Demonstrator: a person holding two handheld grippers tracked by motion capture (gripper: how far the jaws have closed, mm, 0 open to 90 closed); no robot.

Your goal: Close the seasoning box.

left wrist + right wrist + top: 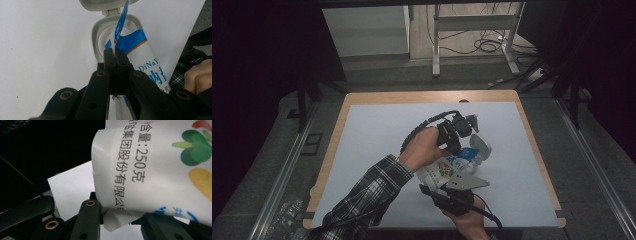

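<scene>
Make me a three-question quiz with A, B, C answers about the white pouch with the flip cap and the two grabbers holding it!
1. Where is the pouch?
A. On the floor
B. Over the white mat, between the two grippers
C. On the shelf behind the table

2. What colour is the strip pinched in the left gripper?
A. Red
B. Green
C. Blue and white

3. How is the cap?
A. Flipped open
C. Snapped shut
B. Taken off and lying apart

Answers:
1 B: the high view shows the pouch above the mat, with the left gripper at its cap end and the right gripper at its bottom end.
2 C: the left gripper view shows a blue and white strip rising from the shut jaws.
3 A: the lid hangs back on its hinge above the open collar.
</scene>
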